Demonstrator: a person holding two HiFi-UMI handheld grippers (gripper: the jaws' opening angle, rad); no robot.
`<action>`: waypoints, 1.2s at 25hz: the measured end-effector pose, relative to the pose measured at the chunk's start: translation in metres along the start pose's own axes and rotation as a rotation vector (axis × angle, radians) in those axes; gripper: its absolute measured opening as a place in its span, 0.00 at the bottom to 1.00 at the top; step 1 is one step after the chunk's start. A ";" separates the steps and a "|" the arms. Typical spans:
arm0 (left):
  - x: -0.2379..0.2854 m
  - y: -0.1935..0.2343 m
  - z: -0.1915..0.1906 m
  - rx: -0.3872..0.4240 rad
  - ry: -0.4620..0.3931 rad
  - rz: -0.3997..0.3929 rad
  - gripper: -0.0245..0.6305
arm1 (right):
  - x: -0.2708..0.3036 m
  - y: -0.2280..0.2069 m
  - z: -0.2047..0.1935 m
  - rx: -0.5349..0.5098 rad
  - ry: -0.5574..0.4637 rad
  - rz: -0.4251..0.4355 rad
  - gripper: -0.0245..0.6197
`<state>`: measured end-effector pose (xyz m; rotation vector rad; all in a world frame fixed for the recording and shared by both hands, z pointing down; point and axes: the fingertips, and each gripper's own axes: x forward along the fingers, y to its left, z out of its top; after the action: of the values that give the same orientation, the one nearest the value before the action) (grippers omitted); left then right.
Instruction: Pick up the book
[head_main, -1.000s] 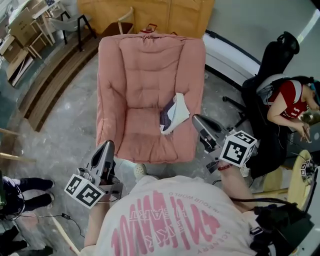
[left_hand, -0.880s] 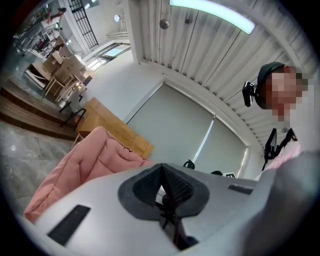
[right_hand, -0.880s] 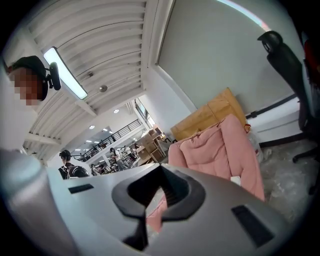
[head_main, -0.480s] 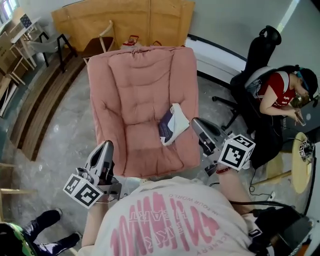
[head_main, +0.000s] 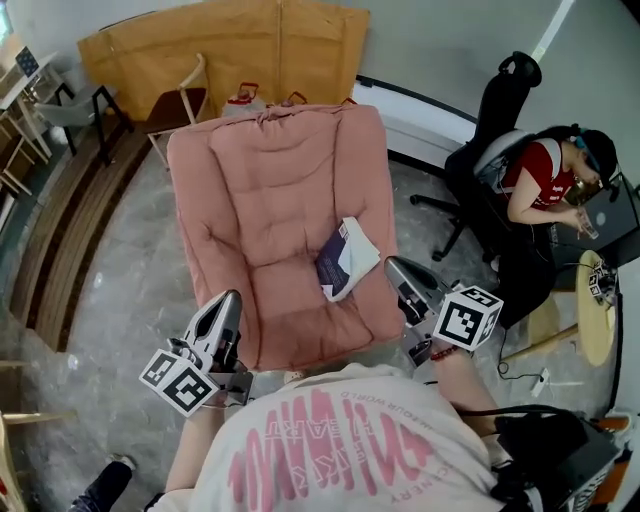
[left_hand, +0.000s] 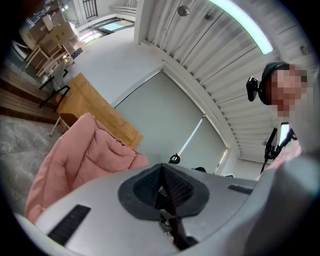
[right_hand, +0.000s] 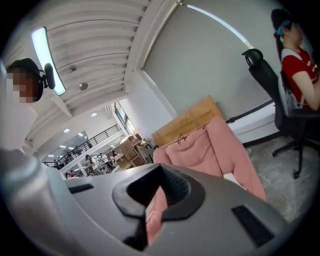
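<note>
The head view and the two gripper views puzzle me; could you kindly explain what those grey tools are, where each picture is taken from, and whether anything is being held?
There is no robot: a person holds a two-jaw hand tool in each hand. The head view comes from a camera on that person's head, looking steeply down: their shirt is at the bottom, the left gripper on the left, the right gripper on the right. The cubes with black-and-white squares belong to the tools. The other two pictures come from cameras riding on each tool, looking along its jaws. Both pairs of jaws are closed and empty. Ahead stands a pink armchair; the book lies on its seat, nearer the right gripper, untouched. Another person sits at the far right.
</note>
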<state>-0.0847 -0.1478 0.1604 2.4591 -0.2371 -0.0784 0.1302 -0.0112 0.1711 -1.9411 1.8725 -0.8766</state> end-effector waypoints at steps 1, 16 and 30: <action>-0.001 0.002 0.001 -0.001 0.002 -0.002 0.05 | 0.004 0.002 -0.002 -0.001 0.005 0.002 0.05; -0.016 0.027 0.016 -0.002 0.007 0.055 0.05 | 0.044 0.026 -0.011 -0.036 0.060 0.059 0.05; 0.002 0.016 0.000 -0.015 -0.041 0.176 0.05 | 0.064 -0.008 0.004 -0.009 0.155 0.147 0.05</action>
<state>-0.0855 -0.1609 0.1705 2.4125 -0.4682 -0.0548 0.1360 -0.0731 0.1864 -1.7589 2.0796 -0.9993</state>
